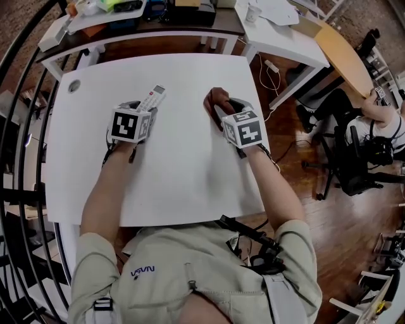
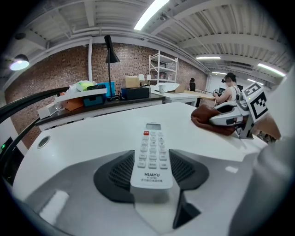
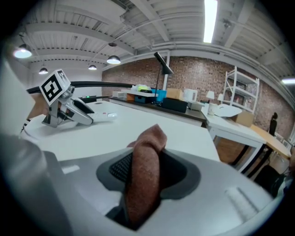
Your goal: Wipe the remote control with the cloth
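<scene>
A white remote control (image 2: 152, 154) with a red button lies between the pads of my left gripper (image 2: 152, 173), which press on its two long sides; its far end (image 1: 153, 96) sticks out ahead of the gripper (image 1: 140, 109) over the white table (image 1: 95, 158). My right gripper (image 3: 145, 177) is shut on a folded reddish-brown cloth (image 3: 145, 173) that stands up between its pads. From above, the cloth (image 1: 215, 101) bulges out of the right gripper (image 1: 221, 115), a short way right of the remote. Both grippers sit low over the table's far half.
A round grommet (image 1: 74, 85) sits in the table's far left corner. A cluttered bench (image 1: 120, 16) stands beyond the far edge, a second white desk (image 1: 285, 38) to the right. A seated person (image 1: 373, 120) is at the far right.
</scene>
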`<state>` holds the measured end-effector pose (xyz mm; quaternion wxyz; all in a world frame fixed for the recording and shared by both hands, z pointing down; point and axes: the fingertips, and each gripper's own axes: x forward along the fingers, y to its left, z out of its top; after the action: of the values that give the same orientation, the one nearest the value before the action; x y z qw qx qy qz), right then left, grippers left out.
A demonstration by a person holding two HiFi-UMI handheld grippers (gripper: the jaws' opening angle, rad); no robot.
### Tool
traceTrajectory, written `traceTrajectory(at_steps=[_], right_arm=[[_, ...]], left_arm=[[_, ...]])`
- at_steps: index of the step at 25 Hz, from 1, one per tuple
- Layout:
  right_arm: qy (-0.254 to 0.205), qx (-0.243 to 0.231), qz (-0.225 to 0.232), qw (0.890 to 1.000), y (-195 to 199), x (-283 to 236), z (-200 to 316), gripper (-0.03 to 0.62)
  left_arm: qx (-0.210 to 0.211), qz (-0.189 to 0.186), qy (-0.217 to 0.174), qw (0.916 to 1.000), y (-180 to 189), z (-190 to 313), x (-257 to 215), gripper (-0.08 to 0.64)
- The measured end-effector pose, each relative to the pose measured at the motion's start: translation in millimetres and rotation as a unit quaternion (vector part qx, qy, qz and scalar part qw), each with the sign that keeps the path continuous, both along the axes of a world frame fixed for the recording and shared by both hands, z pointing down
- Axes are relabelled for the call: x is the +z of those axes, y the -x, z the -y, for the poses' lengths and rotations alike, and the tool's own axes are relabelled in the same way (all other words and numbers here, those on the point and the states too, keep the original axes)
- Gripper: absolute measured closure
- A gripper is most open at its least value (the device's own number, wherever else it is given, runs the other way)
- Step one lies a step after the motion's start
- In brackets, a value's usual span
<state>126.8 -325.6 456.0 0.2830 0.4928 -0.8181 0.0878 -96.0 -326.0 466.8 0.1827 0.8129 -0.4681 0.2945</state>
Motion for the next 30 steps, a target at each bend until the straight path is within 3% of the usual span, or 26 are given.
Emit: traceTrajectory(at_steps=[4, 8, 13, 20, 30], right_arm=[[-0.016, 0.007, 0.008, 1.0, -2, -9, -1, 0.457], [-0.072, 0.021, 0.031, 0.997, -5, -48, -6, 0.464], [-0.156, 0.028, 0.059, 0.986, -3, -106, -20, 0.466], [-0.211, 0.035, 0.099, 0.972, -3, -154, -47, 0.468], [-0.278, 0.016, 0.117, 0.953, 18, -201, -84, 0.467]], left_arm=[[0.003, -0.002, -0.044, 0.999, -4, -3, -17, 0.314], [-0.001, 0.006, -0.11, 0.9939, -2, -11, -46, 0.314], [0.001, 0.011, -0.182, 0.9832, -8, -26, -85, 0.314], [0.006, 0.012, -0.265, 0.9641, -18, -44, -133, 0.314], [0.021, 0.016, -0.334, 0.942, -41, -81, -154, 0.314]])
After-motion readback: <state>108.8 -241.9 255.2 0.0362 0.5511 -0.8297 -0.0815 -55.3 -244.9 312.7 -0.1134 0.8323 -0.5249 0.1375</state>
